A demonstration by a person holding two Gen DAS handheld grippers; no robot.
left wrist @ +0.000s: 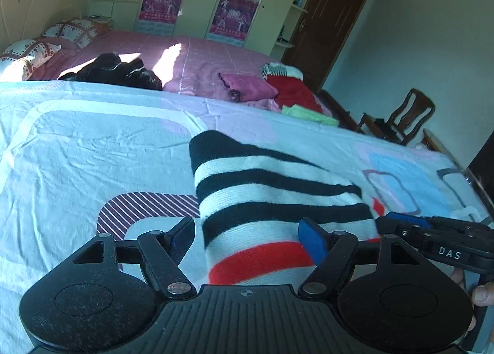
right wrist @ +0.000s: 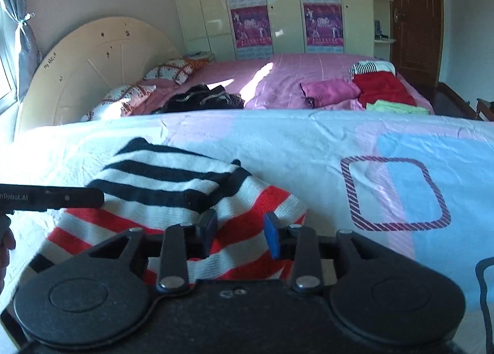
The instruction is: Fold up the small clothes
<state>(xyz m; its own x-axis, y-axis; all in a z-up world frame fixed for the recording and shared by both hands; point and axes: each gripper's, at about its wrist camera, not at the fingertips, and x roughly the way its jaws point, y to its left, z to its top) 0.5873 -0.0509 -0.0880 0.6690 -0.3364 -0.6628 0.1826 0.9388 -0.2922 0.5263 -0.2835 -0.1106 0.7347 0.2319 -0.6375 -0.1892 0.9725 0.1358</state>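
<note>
Now the bed (right wrist: 308, 144), pale patterned sheet on top, carries a striped knit garment (left wrist: 278, 199) lying folded near its front edge. Left tool (left wrist: 247, 239) hangs wide open over the stripes, gripping nothing. Right tool (right wrist: 240, 233) sits part open above the red bands, pads clear of cloth.

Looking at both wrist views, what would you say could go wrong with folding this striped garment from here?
1. The right gripper has its jaws apart over the striped garment, not pinching it, so the folded-over black-striped flap may slip back open.
2. The left gripper is wide open around the garment's edge; closing there might also catch the bedsheet underneath.
3. The two grippers sit close together, so they could bump.
</note>
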